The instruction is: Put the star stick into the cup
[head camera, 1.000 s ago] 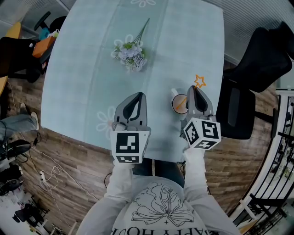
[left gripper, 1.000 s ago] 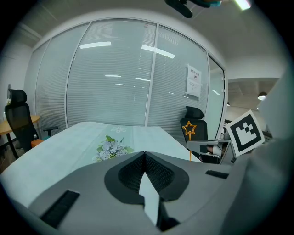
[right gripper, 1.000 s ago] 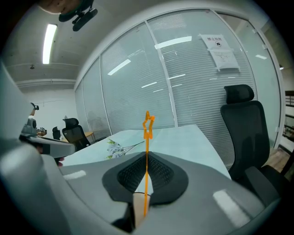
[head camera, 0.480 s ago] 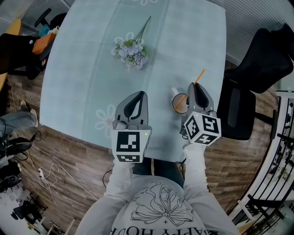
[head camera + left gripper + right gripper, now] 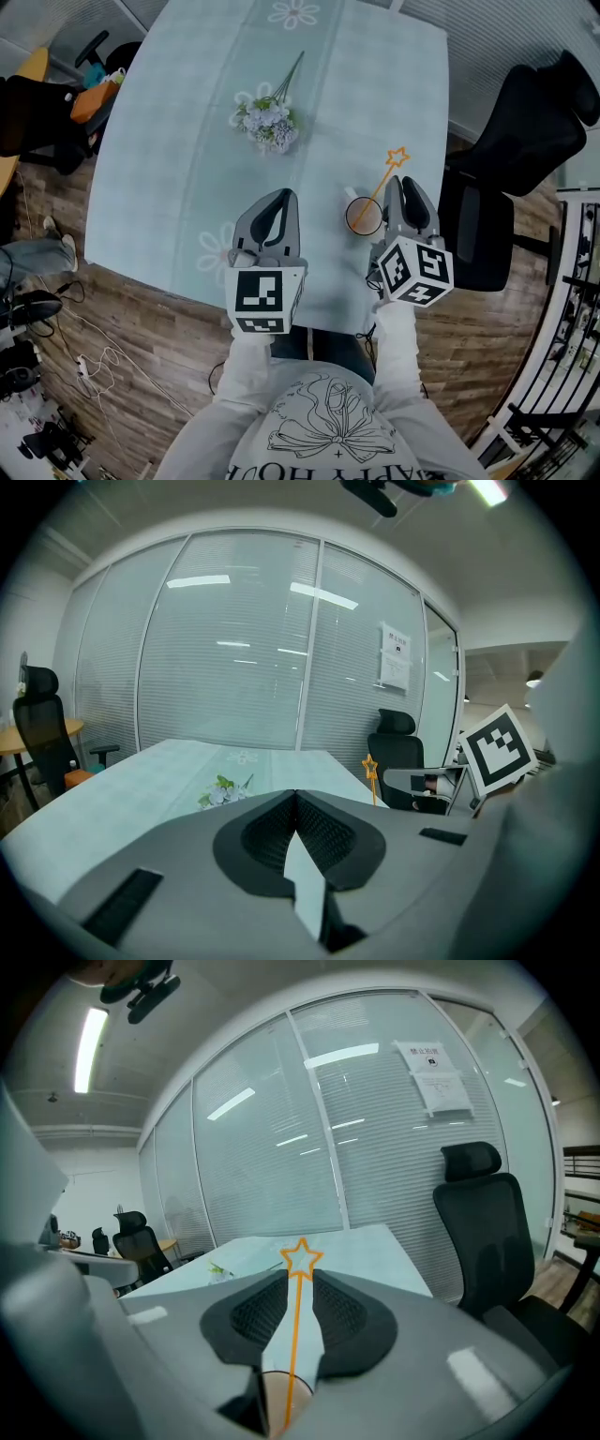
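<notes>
Low in the right gripper view, one tan cup (image 5: pixel 274 1402) holds the thin orange star stick (image 5: pixel 294 1335). Its outline star rises through the right gripper's (image 5: pixel 300 1277) narrow gap, clear of both ribbed pads. Only the head view shows the stick leaning, one flower bunch (image 5: pixel 267 120) on the pale table (image 5: pixel 169 141), and the left gripper (image 5: pixel 284 194), pinched closed, empty.

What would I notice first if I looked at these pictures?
Probably the orange star stick, leaning in the cup near the table's near right corner, just left of the open right gripper. Next comes the bunch of pale flowers lying farther back on the light blue table.
</notes>
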A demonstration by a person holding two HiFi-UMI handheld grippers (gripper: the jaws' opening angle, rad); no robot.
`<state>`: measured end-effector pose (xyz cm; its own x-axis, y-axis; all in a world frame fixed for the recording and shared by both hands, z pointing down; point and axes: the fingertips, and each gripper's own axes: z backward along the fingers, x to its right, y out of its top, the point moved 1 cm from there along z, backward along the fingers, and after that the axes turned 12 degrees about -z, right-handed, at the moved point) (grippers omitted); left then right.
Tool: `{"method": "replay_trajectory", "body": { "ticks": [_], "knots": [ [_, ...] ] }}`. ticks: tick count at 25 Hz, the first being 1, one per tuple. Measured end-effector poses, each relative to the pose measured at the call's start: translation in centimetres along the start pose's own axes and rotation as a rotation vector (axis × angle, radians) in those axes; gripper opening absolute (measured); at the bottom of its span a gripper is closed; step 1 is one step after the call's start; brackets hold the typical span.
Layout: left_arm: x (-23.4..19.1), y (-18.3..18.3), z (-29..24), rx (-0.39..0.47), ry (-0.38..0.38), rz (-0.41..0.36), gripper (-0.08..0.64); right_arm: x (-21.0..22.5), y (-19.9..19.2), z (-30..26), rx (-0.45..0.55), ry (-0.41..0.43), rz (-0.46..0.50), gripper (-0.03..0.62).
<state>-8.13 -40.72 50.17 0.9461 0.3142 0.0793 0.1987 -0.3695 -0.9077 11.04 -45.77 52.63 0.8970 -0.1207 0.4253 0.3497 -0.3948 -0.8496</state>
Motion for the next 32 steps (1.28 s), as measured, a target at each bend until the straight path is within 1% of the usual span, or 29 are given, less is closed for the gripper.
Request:
{"method": "replay_trajectory", "body": {
  "ticks": [3,8,9,10,15,18,24,32],
  "knots": [
    [0.0,1.7,0.9,0.033,0.006,-0.009,0.006,-1.0,2.5,1.6,0.051,0.005,0.023,0.091],
    [-0.5,5.3,2.4,0.103,0.023,-0.02,0.006,-3.5,6.3,4.0,0.137,0.032,0.108,0.091],
    [-0.6,6.1,2.7,0.119,0.026,-0.023,0.006,-4.0,7.1,4.5,0.156,0.035,0.122,0.079],
    [-0.6,6.8,3.1,0.135,0.028,-0.026,0.006,-4.5,7.9,5.0,0.176,0.037,0.135,0.053],
    [0.0,10.1,5.0,0.203,0.036,-0.041,0.006,-6.5,11.8,8.2,0.263,0.062,0.166,0.049],
    [0.2,11.9,6.2,0.246,0.043,-0.049,0.006,-7.3,13.7,9.8,0.312,0.071,0.179,0.029],
    [0.6,14.6,8.3,0.308,0.054,-0.068,0.006,-8.5,15.5,12.1,0.348,0.093,0.192,0.029],
    [0.9,16.6,10.5,0.354,0.065,-0.089,0.006,-9.5,16.6,14.1,0.381,0.105,0.191,0.015]
  ]
}}
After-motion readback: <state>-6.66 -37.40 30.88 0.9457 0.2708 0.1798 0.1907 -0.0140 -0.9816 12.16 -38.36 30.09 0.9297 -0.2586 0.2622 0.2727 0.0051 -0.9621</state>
